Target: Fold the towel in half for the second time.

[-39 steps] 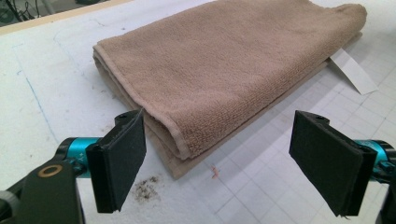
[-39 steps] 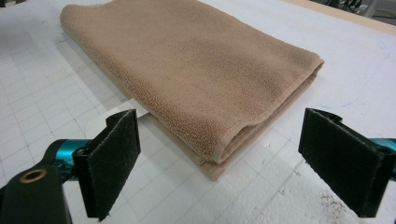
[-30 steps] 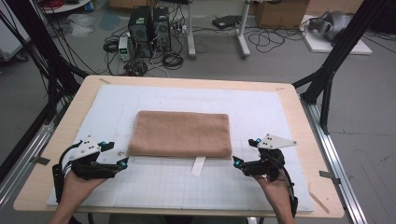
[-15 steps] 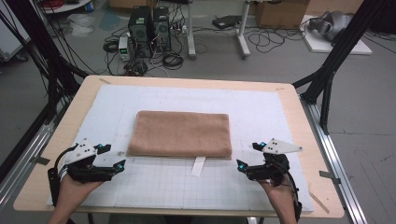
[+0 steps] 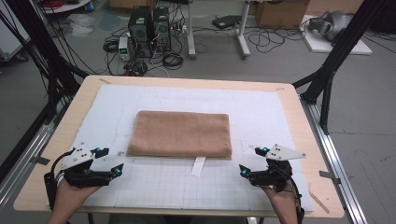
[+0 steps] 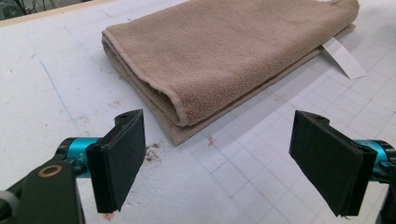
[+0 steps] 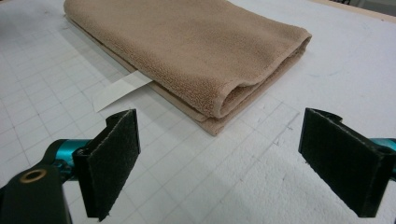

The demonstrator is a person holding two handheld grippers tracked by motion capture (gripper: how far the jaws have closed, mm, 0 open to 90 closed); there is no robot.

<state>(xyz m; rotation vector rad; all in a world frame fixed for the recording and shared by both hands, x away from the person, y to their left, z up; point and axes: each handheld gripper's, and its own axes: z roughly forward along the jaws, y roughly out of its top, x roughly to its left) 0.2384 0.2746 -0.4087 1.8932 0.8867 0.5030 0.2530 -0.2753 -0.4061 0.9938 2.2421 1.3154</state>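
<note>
A folded tan towel (image 5: pixel 181 134) lies flat in the middle of the white gridded mat (image 5: pixel 289 116), with a white label (image 5: pixel 198 166) sticking out from its near edge. My left gripper (image 5: pixel 117 169) rests low near the towel's near left corner, open and empty; the towel (image 6: pixel 224 56) lies just beyond its wide-spread jaws. My right gripper (image 5: pixel 243 171) sits off the near right corner, also open and empty, with the towel (image 7: pixel 187 46) and its label (image 7: pixel 121 89) ahead of it.
The mat covers a wooden table (image 5: pixel 70 126) whose near edge runs just behind both hands. Black frame struts (image 5: pixel 331 70) stand at the table's sides. Computers (image 5: pixel 149 23) and cables lie on the floor beyond the far edge.
Both grippers have drawn back toward the near edge of the table and slightly outward, away from the towel's near corners. The towel has not moved.
</note>
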